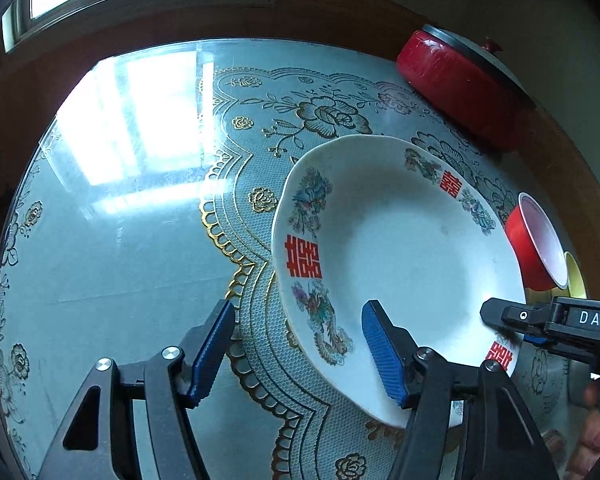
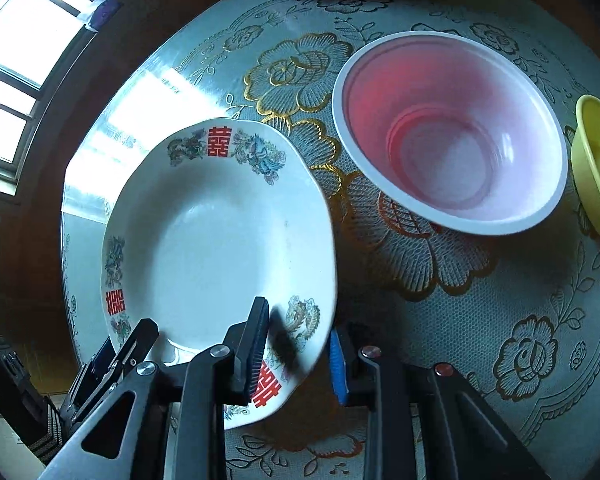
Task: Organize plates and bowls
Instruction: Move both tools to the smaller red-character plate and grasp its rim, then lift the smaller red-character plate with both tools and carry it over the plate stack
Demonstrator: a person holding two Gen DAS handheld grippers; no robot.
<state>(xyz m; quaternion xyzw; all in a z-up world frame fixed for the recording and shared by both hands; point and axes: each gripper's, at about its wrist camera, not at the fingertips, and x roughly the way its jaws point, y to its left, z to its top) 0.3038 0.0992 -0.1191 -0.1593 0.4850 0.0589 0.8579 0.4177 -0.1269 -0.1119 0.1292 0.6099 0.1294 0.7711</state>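
White plate [image 2: 220,240] with red characters and painted birds on its rim, lying on the glass-topped table [image 1: 112,248] over a gold-patterned cloth [image 2: 420,264]. Right gripper [image 2: 300,354]: fingers apart, straddling the plate's near rim, one above the plate and one outside the edge; whether they touch it cannot be told. Left gripper [image 1: 296,354]: fingers wide apart, straddling the plate's left rim, one over the bare glass. Red bowl [image 2: 448,132], white inside, just beside the plate; yellow bowl [image 2: 598,168] beyond it. Red lidded pot [image 1: 460,88] at the table's far edge.
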